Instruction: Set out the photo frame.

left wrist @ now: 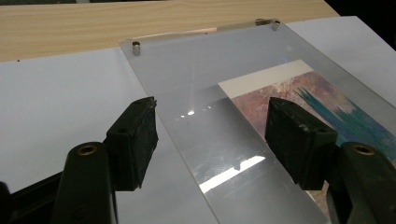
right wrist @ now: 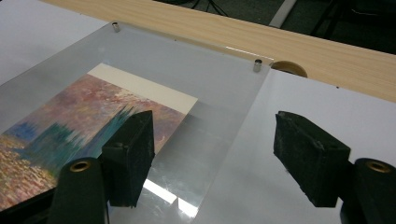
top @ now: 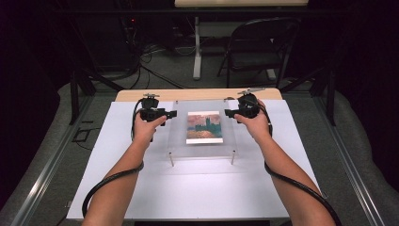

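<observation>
Hovering: both grippers hang at the far half of a clear plate [top: 202,127], one at each side edge, in the middle of the high view.
Left gripper [top: 172,113]: held in the left hand [top: 147,126], left of centre in the high view, tips pointing toward the plate's left edge.
Left jaws: spread wide; in the left gripper view [left wrist: 212,128] they straddle the plate's edge, one jaw over the white sheet [left wrist: 56,102], the other over the plate, neither pressing on it.
Right gripper [top: 227,112]: held in the right hand [top: 256,123], right of centre in the high view, tips pointing toward the plate's right edge.
Right jaws: spread wide; in the right gripper view [right wrist: 212,149] one jaw stands over the plate, the other over the white sheet, with nothing pinched.
Plate: transparent, standing on short metal posts [top: 171,159] at its corners, raised over the sheet at the centre of the high view.
Picture [top: 203,127]: a painted print with a pale border, lying under the plate, near its middle.
Sheet: white, covering most of the wooden table [top: 197,94], whose bare strip shows along the far edge.
Cables [top: 101,186]: black, trailing from each gripper along the forearms toward the lower frame.
Chair [top: 256,47]: dark, folding, in the upper right of the high view.
</observation>
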The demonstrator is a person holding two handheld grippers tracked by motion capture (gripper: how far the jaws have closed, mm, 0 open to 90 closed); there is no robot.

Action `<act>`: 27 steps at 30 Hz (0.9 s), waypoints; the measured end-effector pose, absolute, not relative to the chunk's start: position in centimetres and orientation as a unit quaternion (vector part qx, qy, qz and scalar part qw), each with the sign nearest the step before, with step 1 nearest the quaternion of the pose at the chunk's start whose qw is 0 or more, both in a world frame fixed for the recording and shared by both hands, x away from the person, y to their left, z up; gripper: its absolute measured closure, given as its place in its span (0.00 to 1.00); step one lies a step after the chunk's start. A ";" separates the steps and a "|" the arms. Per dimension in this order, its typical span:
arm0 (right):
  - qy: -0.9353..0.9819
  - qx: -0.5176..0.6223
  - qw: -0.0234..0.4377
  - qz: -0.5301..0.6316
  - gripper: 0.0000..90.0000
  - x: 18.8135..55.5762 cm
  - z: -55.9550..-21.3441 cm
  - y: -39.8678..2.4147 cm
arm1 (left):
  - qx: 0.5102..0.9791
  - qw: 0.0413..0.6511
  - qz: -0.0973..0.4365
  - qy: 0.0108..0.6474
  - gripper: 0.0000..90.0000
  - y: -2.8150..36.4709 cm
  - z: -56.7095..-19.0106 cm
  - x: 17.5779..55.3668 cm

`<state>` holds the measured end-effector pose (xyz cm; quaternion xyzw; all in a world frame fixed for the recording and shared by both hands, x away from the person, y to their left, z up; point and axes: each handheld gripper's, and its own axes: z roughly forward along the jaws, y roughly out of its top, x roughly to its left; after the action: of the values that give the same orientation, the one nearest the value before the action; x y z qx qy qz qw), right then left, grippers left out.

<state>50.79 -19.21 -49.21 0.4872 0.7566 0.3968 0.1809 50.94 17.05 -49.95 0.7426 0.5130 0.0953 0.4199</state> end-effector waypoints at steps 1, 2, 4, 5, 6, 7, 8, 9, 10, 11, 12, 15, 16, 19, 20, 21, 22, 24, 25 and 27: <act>0.755 0.490 0.178 0.397 0.32 51.1 -49.2 -19.3 | 0.743 0.418 0.094 0.514 0.38 17.0 -50.0 51.1; 0.755 0.490 0.179 0.398 0.32 51.2 -49.3 -19.3 | 0.743 0.417 0.094 0.515 0.38 17.0 -50.2 51.2; 0.752 0.495 0.173 0.399 0.33 51.5 -49.4 -19.4 | 0.742 0.418 0.087 0.517 0.38 16.9 -50.5 51.5; 0.750 0.498 0.170 0.400 0.33 51.6 -49.5 -19.4 | 0.740 0.422 0.086 0.516 0.38 16.8 -50.7 51.7; 0.749 0.500 0.166 0.401 0.33 51.8 -49.7 -19.4 | 0.740 0.425 0.084 0.515 0.38 16.7 -50.9 51.8; 0.750 0.501 0.164 0.401 0.33 51.9 -49.8 -19.3 | 0.740 0.423 0.080 0.517 0.38 16.6 -51.1 51.9; 0.751 0.499 0.162 0.400 0.33 52.0 -49.9 -19.3 | 0.740 0.421 0.076 0.518 0.38 16.5 -51.3 52.0; 0.751 0.501 0.160 0.401 0.33 52.1 -49.9 -19.2 | 0.741 0.418 0.075 0.520 0.38 16.5 -51.4 52.0; 0.751 0.500 0.159 0.400 0.33 52.1 -50.0 -19.2 | 0.743 0.413 0.075 0.522 0.38 16.4 -51.6 52.1; 0.751 0.502 0.155 0.401 0.33 52.2 -50.1 -19.1 | 0.743 0.411 0.075 0.523 0.38 16.2 -51.8 52.2; 0.751 0.501 0.152 0.402 0.33 52.3 -50.2 -19.0 | 0.743 0.409 0.075 0.524 0.38 16.2 -51.9 52.2; 0.755 0.500 0.141 0.401 0.33 52.4 -50.5 -18.8 | 0.742 0.407 0.072 0.528 0.38 16.2 -52.2 52.4; 0.754 0.503 0.138 0.399 0.33 52.5 -50.6 -18.8 | 0.741 0.407 0.070 0.529 0.38 16.3 -52.3 52.4; 0.753 0.507 0.127 0.399 0.33 52.6 -51.1 -18.7 | 0.738 0.404 0.061 0.537 0.38 16.5 -52.6 52.5; 0.751 0.512 0.120 0.400 0.34 52.6 -51.3 -18.7 | 0.736 0.406 0.059 0.539 0.38 16.5 -52.7 52.5; 0.749 0.516 0.112 0.400 0.34 52.6 -51.5 -18.7 | 0.735 0.407 0.057 0.539 0.38 16.5 -52.7 52.5; 0.749 0.519 0.107 0.398 0.34 52.6 -51.6 -18.7 | 0.735 0.407 0.055 0.539 0.38 16.5 -52.7 52.5; 0.749 0.522 0.098 0.395 0.34 52.7 -51.8 -18.6 | 0.737 0.407 0.052 0.538 0.38 16.5 -52.9 52.6; 0.750 0.522 0.097 0.394 0.34 52.7 -51.9 -18.7 | 0.738 0.405 0.050 0.538 0.38 16.5 -53.0 52.6; 0.748 0.527 0.091 0.394 0.34 52.7 -52.1 -18.6 | 0.736 0.406 0.046 0.539 0.38 16.6 -53.2 52.6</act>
<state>52.73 -18.60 -52.15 0.5268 0.7479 0.3936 0.0909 52.57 16.57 -53.23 0.7365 0.5395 0.0457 0.4056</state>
